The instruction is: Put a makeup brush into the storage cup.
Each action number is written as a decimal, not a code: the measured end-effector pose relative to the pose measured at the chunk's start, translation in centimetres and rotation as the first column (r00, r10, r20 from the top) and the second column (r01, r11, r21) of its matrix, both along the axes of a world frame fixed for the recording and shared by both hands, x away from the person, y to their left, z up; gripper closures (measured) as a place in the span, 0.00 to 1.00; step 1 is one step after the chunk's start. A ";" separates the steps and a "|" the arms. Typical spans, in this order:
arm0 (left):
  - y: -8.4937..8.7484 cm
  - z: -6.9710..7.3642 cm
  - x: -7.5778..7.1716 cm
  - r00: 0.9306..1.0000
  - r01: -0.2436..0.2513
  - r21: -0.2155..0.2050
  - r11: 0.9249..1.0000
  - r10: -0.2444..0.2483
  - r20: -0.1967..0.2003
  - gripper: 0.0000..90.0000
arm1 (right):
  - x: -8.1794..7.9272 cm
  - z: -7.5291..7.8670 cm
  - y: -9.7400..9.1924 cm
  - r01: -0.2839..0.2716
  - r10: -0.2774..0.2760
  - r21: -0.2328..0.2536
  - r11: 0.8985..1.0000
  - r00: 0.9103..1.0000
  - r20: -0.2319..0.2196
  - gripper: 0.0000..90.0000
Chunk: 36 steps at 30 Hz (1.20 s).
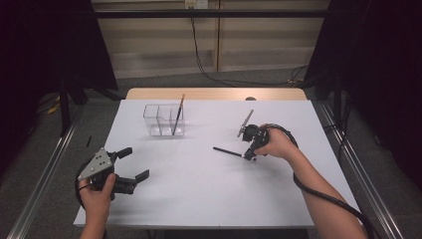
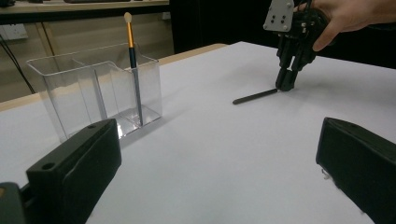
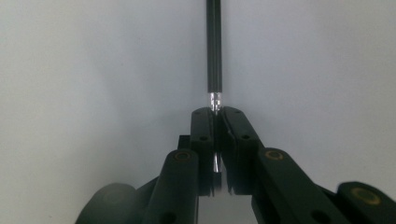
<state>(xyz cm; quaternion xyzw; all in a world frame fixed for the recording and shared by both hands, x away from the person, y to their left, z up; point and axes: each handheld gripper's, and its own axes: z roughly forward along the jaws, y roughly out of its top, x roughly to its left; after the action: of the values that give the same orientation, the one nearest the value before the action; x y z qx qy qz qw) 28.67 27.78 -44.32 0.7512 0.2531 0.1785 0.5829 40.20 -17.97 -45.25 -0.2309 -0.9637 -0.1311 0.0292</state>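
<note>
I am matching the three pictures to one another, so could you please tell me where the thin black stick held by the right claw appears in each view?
High view: the thin black stick lies right of centre on the white table, its right end in the right claw.
Left gripper view: upper right, flat on the table.
Right gripper view: top centre, running down into the shut jaws.
Shared landmark: the right claw.

The white tabletop [image 1: 199, 199] is left bare along its near edge and across its middle. Passage toward the far-left corner is blocked by a clear divided holder [image 1: 163, 120] with an upright brush [image 1: 178, 115]. Right of centre, room is taken by the right gripper [image 1: 250, 154], clamped on a black stick [image 1: 228, 151] lying flat.
</note>
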 end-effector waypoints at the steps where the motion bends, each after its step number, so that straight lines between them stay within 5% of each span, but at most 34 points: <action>1: 0.0 0.0 0.0 1.000 0.000 -0.001 1.000 0.000 0.000 0.00 | 0.0 0.0 0.1 -0.006 0.006 -0.008 1.000 1.000 0.002 0.92; 4: 0.0 0.0 0.0 1.000 0.001 0.000 1.000 -0.001 0.002 0.00 | 0.1 0.1 0.5 0.013 -0.013 -0.020 1.000 0.999 -0.034 0.82; 9: -0.1 0.0 0.1 1.000 0.000 -0.002 1.000 0.000 0.001 0.00 | 0.2 0.0 0.4 -0.010 0.010 -0.033 0.999 1.000 -0.009 0.93; 36: -0.3 0.0 0.1 1.000 0.003 0.000 1.000 -0.003 -0.003 0.00 | -1.1 0.8 0.0 -0.070 0.072 -0.041 0.997 0.997 0.030 0.94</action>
<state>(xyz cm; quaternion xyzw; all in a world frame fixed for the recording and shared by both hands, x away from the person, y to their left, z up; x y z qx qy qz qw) 28.75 27.51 -44.33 0.7518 0.2531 0.1765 0.5828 39.14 -17.99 -44.46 -0.1950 -0.9740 -0.1143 0.0141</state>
